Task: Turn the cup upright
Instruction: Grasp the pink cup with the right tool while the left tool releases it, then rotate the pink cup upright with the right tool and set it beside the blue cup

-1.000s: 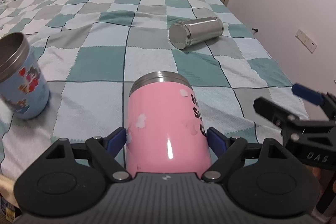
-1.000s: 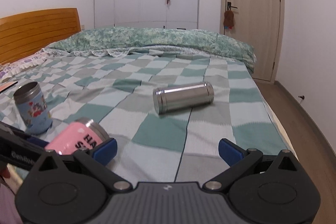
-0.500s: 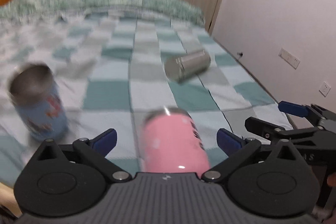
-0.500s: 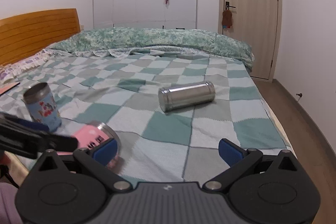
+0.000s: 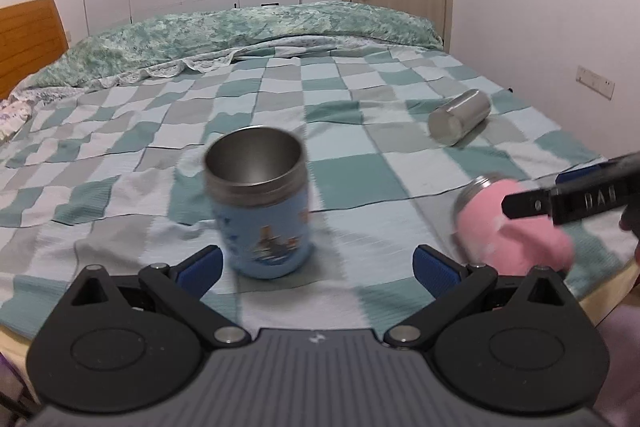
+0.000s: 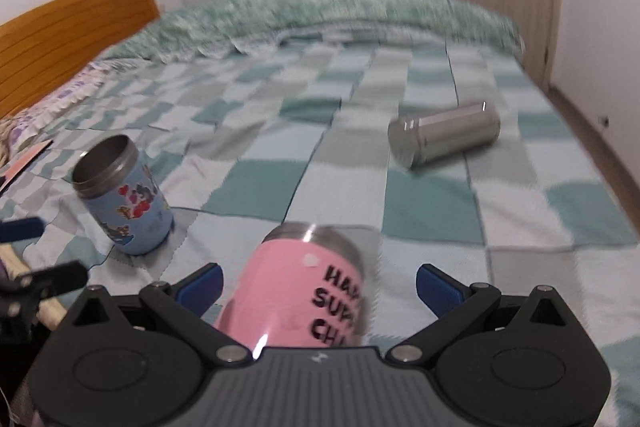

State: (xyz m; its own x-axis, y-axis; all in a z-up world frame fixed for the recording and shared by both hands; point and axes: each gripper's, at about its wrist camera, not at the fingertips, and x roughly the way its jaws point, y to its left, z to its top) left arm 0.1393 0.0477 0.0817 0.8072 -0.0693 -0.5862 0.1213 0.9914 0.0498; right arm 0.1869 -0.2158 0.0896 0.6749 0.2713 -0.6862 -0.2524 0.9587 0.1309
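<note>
Pink steel-rimmed cup (image 6: 296, 287) with black lettering, lying on its side at near edge of green-and-white checked bedspread (image 6: 432, 211), steel mouth pointing away toward headboard. Framed between the blue pads of right gripper (image 6: 318, 285), jaws spread wide and gripping nothing, pads clear of the cup on both sides; apparently lined up along the cup's length for a squeeze and tilt onto its base. Left gripper (image 5: 316, 263) likewise wide open and empty, aimed at blue cartoon-printed cup (image 5: 262, 203) standing upright, open mouth up, just ahead of its pads. Plain stainless steel cylinder (image 6: 444, 133) on its side farther up the bed, well apart from both. Soft, wrinkled bedding probably a poor footing for any cup set down off-centre. Flip not yet begun.
</note>
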